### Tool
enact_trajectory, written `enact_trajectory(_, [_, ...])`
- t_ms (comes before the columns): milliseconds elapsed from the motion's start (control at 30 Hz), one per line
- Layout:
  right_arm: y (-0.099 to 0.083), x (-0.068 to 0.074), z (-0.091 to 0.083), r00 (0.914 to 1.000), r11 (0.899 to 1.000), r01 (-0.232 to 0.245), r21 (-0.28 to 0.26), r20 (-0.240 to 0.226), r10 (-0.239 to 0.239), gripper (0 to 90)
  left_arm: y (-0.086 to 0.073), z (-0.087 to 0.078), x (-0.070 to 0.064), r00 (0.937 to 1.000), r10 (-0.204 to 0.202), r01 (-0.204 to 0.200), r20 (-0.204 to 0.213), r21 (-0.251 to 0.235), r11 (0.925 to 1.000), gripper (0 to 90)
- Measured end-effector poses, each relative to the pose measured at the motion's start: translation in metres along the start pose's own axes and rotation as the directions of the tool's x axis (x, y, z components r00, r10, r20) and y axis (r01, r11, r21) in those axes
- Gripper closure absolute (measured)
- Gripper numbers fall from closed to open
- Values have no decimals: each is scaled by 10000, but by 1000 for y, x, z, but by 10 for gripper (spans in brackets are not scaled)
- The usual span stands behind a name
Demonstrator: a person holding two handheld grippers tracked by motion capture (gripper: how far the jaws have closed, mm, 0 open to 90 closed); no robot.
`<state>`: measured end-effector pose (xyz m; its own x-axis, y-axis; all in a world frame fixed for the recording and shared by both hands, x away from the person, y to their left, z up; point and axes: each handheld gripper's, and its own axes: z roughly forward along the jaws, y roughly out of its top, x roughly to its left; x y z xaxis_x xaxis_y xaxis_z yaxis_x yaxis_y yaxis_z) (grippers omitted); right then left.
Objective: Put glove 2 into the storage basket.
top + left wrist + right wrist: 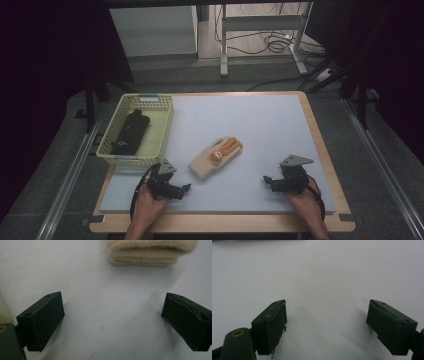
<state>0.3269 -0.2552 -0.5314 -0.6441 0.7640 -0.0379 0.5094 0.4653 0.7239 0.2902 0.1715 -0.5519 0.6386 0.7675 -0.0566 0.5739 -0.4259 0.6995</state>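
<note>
Cream knit glove [216, 157] lies mid-tabletop [260, 125], long axis running from near-left cuff to far-right fingers. Left tool [172, 189], jaws spread and empty, sits just near-left of the cuff, nearer than the right tool [274, 183], also spread and empty. Left gripper view catches the cuff [150, 252] straight ahead; high view adds the basket [107, 150] holding a black glove [131, 131].

The room is dim, dark toward the high view's edges; the pale mat [250, 125] catches most of the light. Soft shadows trail beneath the jaws in both gripper views, perhaps from overhead lighting. The glove [152, 252] looks slightly blurred close up.
</note>
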Motion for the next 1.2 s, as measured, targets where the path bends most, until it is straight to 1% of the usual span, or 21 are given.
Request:
enact_trajectory(133, [0,0,0,10000,10000,14,-26,34,-14,160,0,0,0,9999,91,-91,-51,29,10000,43])
enact_trajectory(333, [-1,1,0,10000,10000,20,-34,38,-20,160,1,0,-1,10000,44,-44,-41,86,10000,32])
enact_trajectory(467, [-1,1,0,10000,10000,22,-37,47,-22,160,5,1,-3,10000,50,-48,-56,313,9995,11])
enact_trajectory(500, [-1,1,0,10000,10000,21,-39,49,-21,160,6,1,-3,10000,73,-72,-26,382,9992,8])
enact_trajectory(600, [-1,1,0,10000,10000,22,-43,52,-22,160,10,0,-3,9997,-18,10,229,336,9994,7])
enact_trajectory(633, [-1,1,0,10000,10000,26,-43,55,-25,160,11,0,-4,9997,6,-16,263,361,9993,5])
enact_trajectory(733, [-1,1,0,10000,10000,26,-46,57,-26,160,17,-1,-5,9992,113,-128,374,404,9991,4])
enact_trajectory(833, [-1,1,0,10000,10000,32,-49,59,-31,160,24,-2,-7,9986,282,-308,449,594,9978,2])
enact_trajectory(867, [-1,1,0,10000,10000,32,-49,59,-31,160,24,-2,-7,9986,282,-308,449,594,9978,1])
enact_trajectory(900, [-1,1,0,10000,10000,24,-49,54,-23,160,30,-3,-7,9977,355,-393,584,651,9971,1])
enact_trajectory(933, [-1,1,0,10000,10000,26,-50,54,-26,160,33,-3,-7,9972,401,-444,632,687,9966,0])
enact_trajectory(1033, [-1,1,0,10000,10000,26,-50,55,-26,160,42,-3,-8,9967,547,-591,604,748,9954,0])
enact_trajectory(1133, [-1,1,0,10000,10000,32,-52,58,-32,160,52,-1,-8,9953,620,-679,738,802,9945,0])
enact_trajectory(1200, [-1,1,0,10000,10000,32,-53,56,-31,160,59,1,-10,9948,719,-787,722,967,9922,6])
